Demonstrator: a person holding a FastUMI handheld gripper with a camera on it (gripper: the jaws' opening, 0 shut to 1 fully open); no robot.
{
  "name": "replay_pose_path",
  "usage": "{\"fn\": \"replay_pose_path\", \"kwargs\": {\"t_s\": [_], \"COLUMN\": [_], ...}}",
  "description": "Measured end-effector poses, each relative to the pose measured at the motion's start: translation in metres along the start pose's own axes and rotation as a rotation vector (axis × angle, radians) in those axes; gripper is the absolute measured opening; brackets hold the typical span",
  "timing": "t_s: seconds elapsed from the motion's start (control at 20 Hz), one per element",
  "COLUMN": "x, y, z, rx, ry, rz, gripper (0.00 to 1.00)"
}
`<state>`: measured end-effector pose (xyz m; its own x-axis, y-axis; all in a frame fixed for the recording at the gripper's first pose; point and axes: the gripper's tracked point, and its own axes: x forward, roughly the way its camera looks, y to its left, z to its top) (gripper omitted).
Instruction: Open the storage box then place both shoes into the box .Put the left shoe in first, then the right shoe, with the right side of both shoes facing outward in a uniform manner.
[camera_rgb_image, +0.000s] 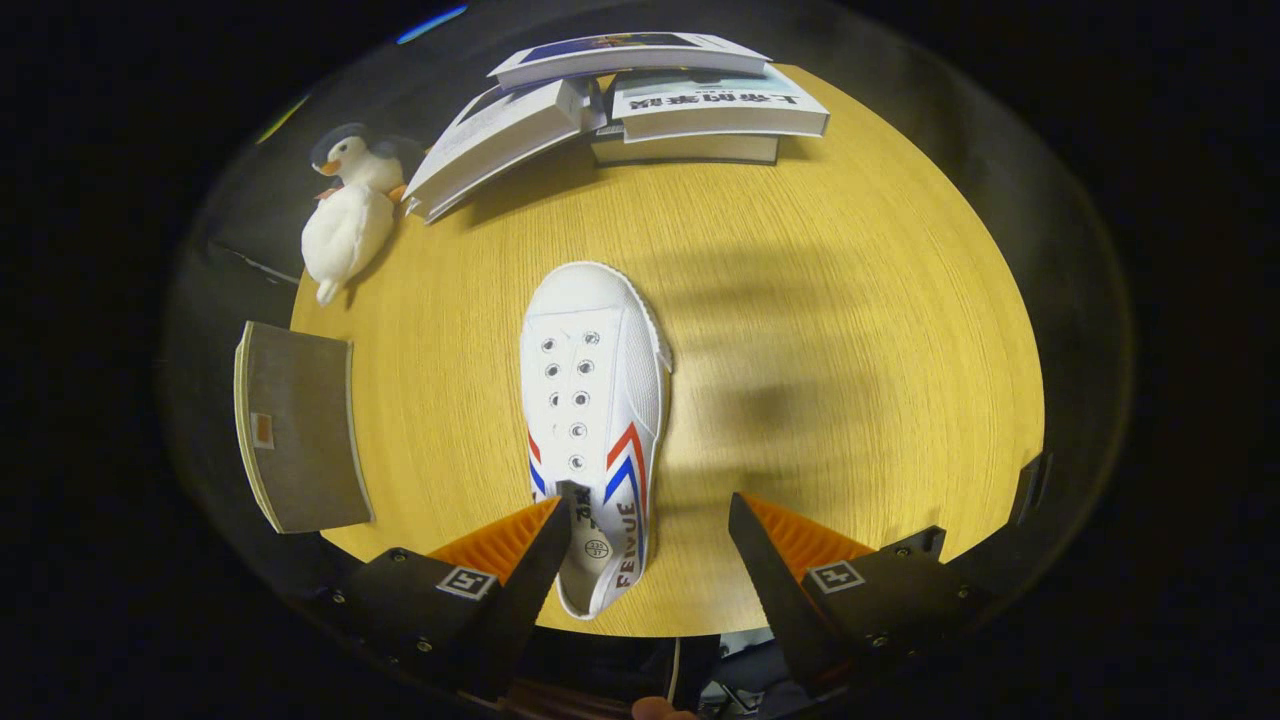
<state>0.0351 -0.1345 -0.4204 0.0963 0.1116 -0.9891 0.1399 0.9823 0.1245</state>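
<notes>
One white canvas shoe (595, 420) with red and blue side stripes lies in the middle of the frame on the round wooden table (850, 300), toe pointing toward the upper part of the picture and heel down between the fingers of the gripper (648, 545). The fingers stand released and spread wide; the left one overlaps the heel opening at its inner edge, while the right one hangs well apart from the shoe, so nothing is grasped. Whether this is the left or the right shoe I cannot tell with certainty.

Judging by the scene, at least this shoe is not yet in the box. At the left of the frame a flat grey panel with a pale edge (300, 430) hangs over the table's rim; it may belong to the storage box, though that cannot be confirmed.

The count: one shoe, one gripper with two fingers, one plush penguin (350, 205) at the upper left, and what look like four books (640, 105) stacked and leaning at the top of the frame.
</notes>
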Motion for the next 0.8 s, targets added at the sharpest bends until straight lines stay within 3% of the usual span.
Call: {"fn": "replay_pose_path", "kwargs": {"t_s": [0.1, 0.2, 0.35, 0.4, 0.5, 0.55, 0.6, 0.65, 0.8], "x": [0.009, 0.018, 0.030, 0.039, 0.036, 0.023, 0.045, 0.029, 0.027], "y": [0.008, 0.002, -0.002, 0.006, 0.005, 0.001, -0.002, 0.003, 0.012], "z": [0.000, 0.003, 0.003, 0.002, 0.003, 0.006, -0.004, 0.004, -0.001], "rx": [0.008, -0.029, -0.079, -0.077, -0.075, -0.036, -0.015, -0.014, 0.014], "ry": [0.010, 0.001, 0.001, -0.004, 0.004, -0.010, -0.005, -0.005, 0.007], "rz": [0.030, 0.002, -0.028, 0.006, -0.028, -0.039, -0.053, -0.039, 0.001], "gripper": [0.97, 0.97, 0.79, 0.79, 0.33, 0.32, 0.10, 0.02, 0.02]}}
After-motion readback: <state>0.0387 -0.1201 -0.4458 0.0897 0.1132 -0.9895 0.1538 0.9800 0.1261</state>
